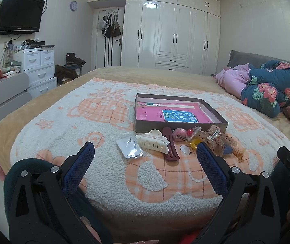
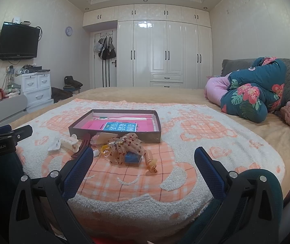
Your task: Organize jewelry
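You hold 2 grippers, the left gripper [image 1: 145, 152] and right gripper [image 2: 143, 154], both spread wide and empty above the blanket [image 1: 63, 126]. 1 open box [image 1: 177, 111] holds 1 pink book [image 1: 165, 116]; the hair-clip pile [image 1: 185, 140] lies just before it, including 1 white claw clip [image 1: 153, 143]

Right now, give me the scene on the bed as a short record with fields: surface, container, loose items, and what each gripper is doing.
surface: white and orange plaid fleece blanket on the bed
container: shallow brown cardboard box, holding a pink book
loose items: cream plastic claw clip, maroon hair clip, sheer dotted bow, small blue box, orange spiral hair tie, all in front of the box
left gripper: open, empty
right gripper: open, empty
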Demonstrator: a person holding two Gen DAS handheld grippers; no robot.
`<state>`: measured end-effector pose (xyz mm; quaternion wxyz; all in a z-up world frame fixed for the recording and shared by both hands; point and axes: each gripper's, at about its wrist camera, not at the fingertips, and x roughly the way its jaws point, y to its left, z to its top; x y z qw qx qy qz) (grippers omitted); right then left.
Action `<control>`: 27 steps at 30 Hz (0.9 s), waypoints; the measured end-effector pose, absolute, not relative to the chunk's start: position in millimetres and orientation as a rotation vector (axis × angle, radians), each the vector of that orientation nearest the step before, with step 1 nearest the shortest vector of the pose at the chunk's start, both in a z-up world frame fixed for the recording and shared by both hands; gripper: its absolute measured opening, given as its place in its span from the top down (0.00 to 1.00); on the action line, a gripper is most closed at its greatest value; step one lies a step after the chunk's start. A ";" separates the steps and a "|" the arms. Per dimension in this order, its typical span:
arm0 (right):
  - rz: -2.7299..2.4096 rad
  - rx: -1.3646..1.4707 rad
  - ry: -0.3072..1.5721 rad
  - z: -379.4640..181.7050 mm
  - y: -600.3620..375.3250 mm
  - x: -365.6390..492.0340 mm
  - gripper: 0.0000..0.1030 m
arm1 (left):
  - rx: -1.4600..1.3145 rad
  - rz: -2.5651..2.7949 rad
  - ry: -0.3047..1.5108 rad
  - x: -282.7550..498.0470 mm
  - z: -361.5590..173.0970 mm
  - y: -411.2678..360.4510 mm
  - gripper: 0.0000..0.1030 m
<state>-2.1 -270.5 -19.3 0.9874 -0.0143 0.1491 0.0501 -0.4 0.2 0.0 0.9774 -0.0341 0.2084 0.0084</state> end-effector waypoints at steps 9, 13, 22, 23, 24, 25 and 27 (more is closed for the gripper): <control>0.098 -0.029 0.299 -19.1 -271.1 -2.3 0.06 | -0.068 0.019 0.421 0.0 -3.7 -0.8 0.11; 0.095 -0.028 0.300 -18.5 -271.1 -1.9 0.06 | -0.068 0.019 0.421 -0.1 -2.9 -0.7 0.11; 0.096 -0.026 0.300 -17.8 -272.4 -1.8 0.06 | -0.066 0.021 0.423 0.2 -3.3 -2.5 0.11; 0.095 -0.025 0.298 -17.7 -272.6 -2.1 0.06 | -0.066 0.022 0.423 -0.7 -3.6 -1.0 0.11; 0.093 -0.026 0.297 -17.7 -273.1 -2.2 0.06 | -0.066 0.021 0.423 -0.8 -4.1 -1.1 0.11; 0.092 -0.024 0.297 -16.2 -274.5 -2.6 0.06 | -0.065 0.020 0.422 -0.9 -3.8 -1.2 0.11; 0.092 -0.024 0.296 -16.2 -274.4 -2.7 0.06 | -0.065 0.020 0.422 -0.7 -3.6 -1.1 0.11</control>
